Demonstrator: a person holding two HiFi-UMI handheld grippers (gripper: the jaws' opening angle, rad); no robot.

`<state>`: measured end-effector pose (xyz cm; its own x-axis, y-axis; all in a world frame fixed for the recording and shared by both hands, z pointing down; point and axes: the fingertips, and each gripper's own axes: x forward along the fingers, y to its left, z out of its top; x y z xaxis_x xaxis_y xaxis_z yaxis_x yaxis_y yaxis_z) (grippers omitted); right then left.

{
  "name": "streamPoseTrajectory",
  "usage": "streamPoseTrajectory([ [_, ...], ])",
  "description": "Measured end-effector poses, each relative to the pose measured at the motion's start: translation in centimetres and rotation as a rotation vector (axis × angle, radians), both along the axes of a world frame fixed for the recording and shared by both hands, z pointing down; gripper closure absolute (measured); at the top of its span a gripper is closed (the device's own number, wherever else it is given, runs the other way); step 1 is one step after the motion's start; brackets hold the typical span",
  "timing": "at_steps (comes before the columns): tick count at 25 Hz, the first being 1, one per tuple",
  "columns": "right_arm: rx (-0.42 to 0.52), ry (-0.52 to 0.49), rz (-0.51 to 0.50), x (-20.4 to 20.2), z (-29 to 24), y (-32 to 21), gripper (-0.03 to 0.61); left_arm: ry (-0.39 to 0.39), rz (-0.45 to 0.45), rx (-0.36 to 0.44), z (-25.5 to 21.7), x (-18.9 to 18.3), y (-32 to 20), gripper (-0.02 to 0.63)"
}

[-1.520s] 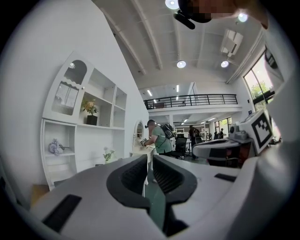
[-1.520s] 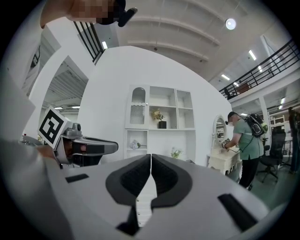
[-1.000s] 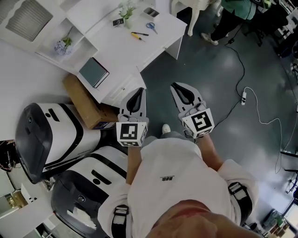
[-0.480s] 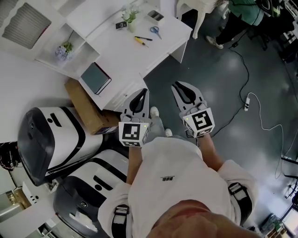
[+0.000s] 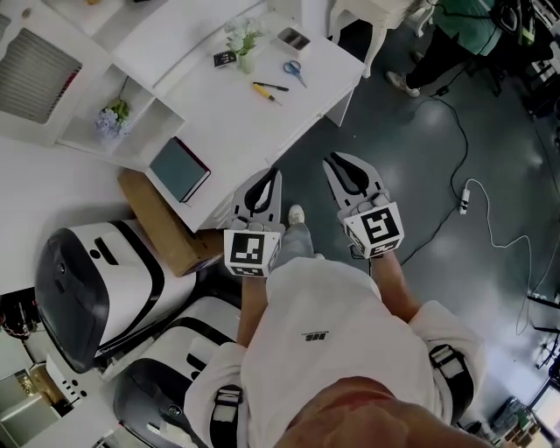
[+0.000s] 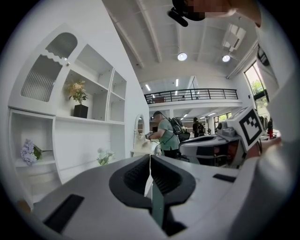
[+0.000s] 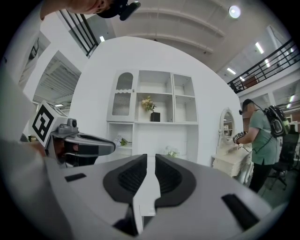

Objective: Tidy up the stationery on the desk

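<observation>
The white desk [image 5: 219, 105] lies ahead at the upper left of the head view. On it are blue-handled scissors [image 5: 295, 72], a yellow-and-black pen [image 5: 268, 90], a small black item [image 5: 223, 59] and a grey box [image 5: 293, 38] beside a potted plant [image 5: 244, 42]. Both grippers hang over the dark floor, short of the desk's near corner. My left gripper [image 5: 267, 178] [image 6: 150, 157] is shut and empty. My right gripper [image 5: 335, 164] [image 7: 150, 157] is shut to a thin slit, also empty.
A teal book [image 5: 178, 169] lies on a lower shelf of the white unit. A cardboard box [image 5: 162, 223] and black-and-white machines [image 5: 96, 280] stand at the left. A cable with a power strip [image 5: 461, 188] runs across the floor. A person in green [image 5: 437, 26] stands at the far right.
The desk and shelf have slid down and toward me in the head view as I step closer. Both grippers keep their pose and stay shut.
</observation>
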<state>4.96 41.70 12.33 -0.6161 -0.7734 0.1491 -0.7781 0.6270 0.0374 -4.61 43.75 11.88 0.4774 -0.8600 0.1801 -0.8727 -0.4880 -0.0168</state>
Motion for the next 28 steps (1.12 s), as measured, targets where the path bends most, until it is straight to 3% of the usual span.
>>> streamPoseTrajectory([
  [13,-0.023,0.009,0.047,-3.4,0.5,-11.9,0.545,0.005,0.057,-0.007,0.4,-3.1,-12.4,0.614],
  [28,-0.091,0.057,0.086,-5.1,5.1,-24.1,0.538,0.017,0.12,-0.063,4.9,-4.1,-24.7,0.614],
])
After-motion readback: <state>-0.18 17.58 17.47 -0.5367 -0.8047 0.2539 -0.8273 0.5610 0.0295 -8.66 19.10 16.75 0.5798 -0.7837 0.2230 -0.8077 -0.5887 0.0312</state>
